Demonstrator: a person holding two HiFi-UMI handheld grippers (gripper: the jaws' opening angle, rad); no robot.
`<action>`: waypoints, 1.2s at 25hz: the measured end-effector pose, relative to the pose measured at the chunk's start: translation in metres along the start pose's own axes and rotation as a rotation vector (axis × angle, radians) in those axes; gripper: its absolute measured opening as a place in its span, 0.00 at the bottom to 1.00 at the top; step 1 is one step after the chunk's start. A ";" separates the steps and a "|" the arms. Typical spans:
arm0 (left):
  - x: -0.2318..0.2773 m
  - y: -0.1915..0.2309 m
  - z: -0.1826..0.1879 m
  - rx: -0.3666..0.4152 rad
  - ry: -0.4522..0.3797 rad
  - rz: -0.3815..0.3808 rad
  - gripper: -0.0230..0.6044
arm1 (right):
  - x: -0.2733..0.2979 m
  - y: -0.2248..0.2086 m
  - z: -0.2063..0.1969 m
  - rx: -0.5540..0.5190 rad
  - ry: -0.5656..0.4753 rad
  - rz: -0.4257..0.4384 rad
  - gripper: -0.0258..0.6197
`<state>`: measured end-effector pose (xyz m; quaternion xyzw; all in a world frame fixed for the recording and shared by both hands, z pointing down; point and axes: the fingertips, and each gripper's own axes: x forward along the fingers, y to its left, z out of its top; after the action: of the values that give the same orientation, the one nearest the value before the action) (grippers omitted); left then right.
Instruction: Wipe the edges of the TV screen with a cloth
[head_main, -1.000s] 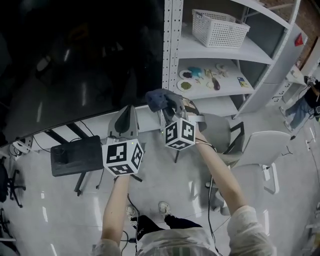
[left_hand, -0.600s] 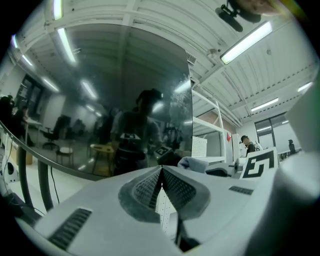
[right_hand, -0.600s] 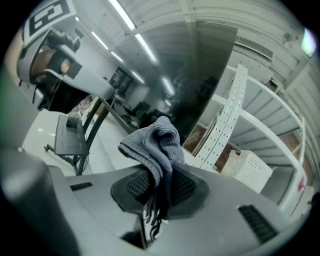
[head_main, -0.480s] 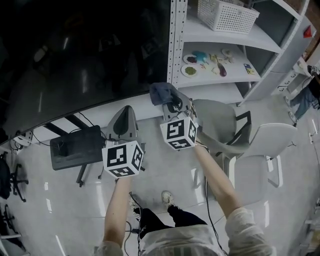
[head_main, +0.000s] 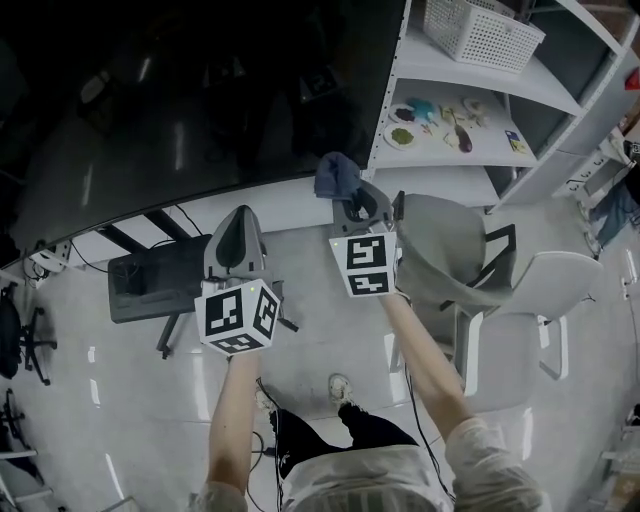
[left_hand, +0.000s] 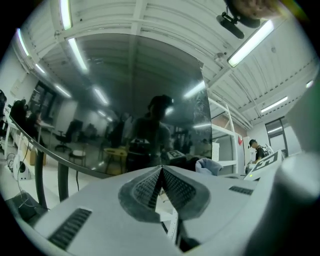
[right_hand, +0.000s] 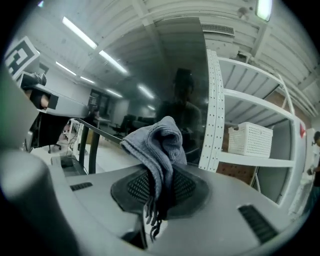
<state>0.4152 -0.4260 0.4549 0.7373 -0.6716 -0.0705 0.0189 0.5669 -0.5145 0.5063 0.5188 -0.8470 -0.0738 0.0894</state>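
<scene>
The large dark TV screen (head_main: 180, 110) fills the upper left of the head view, its right edge beside a perforated shelf post. My right gripper (head_main: 352, 203) is shut on a blue-grey cloth (head_main: 336, 176), which bunches up just below the screen's lower right corner. In the right gripper view the cloth (right_hand: 159, 145) hangs from between the jaws, with the screen (right_hand: 150, 95) ahead. My left gripper (head_main: 235, 237) is shut with nothing in it, lower and left of the cloth. The left gripper (left_hand: 161, 172) faces the screen (left_hand: 125, 105).
A white shelf unit (head_main: 470, 110) stands right of the screen, holding a white basket (head_main: 482, 32) and small plates. A grey chair (head_main: 450, 260) sits below it. A dark box (head_main: 150, 283) and the TV stand's legs are under the screen.
Both grippers have shifted slightly up and right relative to the screen; the cloth now sits nearer the screen's lower right corner. Jaw states are unchanged.
</scene>
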 end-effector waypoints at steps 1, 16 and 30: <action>-0.003 0.007 0.000 -0.005 -0.001 0.009 0.06 | 0.002 0.011 0.001 0.006 0.000 0.015 0.14; -0.056 0.156 0.016 0.010 0.024 0.038 0.06 | 0.052 0.192 0.040 0.074 -0.018 0.068 0.14; -0.145 0.376 0.043 0.030 0.026 0.194 0.06 | 0.120 0.423 0.093 0.069 -0.010 0.118 0.14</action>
<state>0.0258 -0.3158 0.4698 0.6699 -0.7405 -0.0485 0.0233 0.1259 -0.4277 0.5171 0.4703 -0.8787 -0.0417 0.0713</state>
